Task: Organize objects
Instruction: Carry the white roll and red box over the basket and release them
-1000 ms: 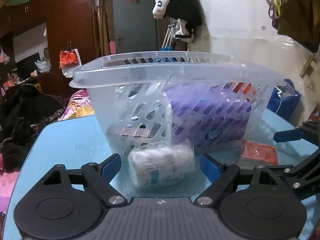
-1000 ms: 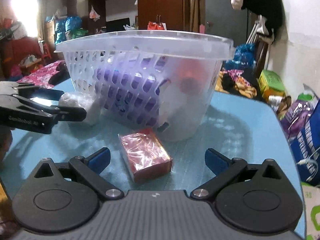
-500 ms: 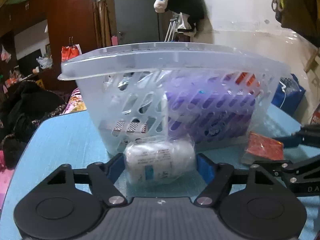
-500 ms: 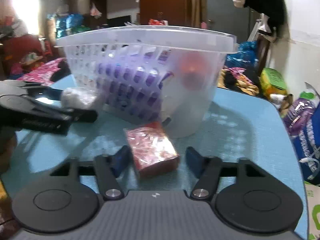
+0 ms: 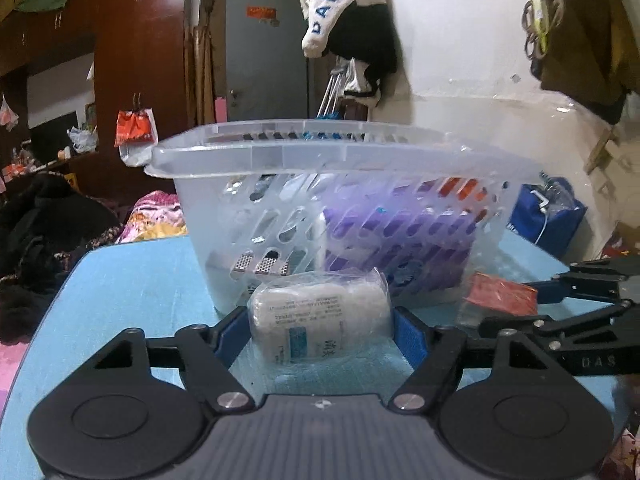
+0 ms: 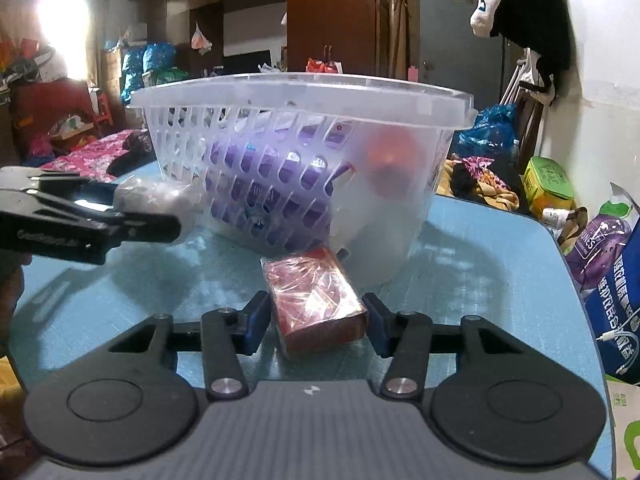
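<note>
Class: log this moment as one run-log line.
left gripper: shut on wrapped white bottle | right gripper: shut on red box | basket: behind both, on table

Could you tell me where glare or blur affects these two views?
Right wrist view: a bright light source blows out the upper left, and the left gripper looks slightly smeared. Left wrist view: evenly lit, the wrapped white bottle sharp, straight edges bowed by fisheye.

I saw a white wrapped bottle (image 5: pixel 320 316) and a red wrapped box (image 6: pixel 316 298) lying on their sides before the clear slotted basket (image 6: pixel 304 96) with purple packs.
</note>
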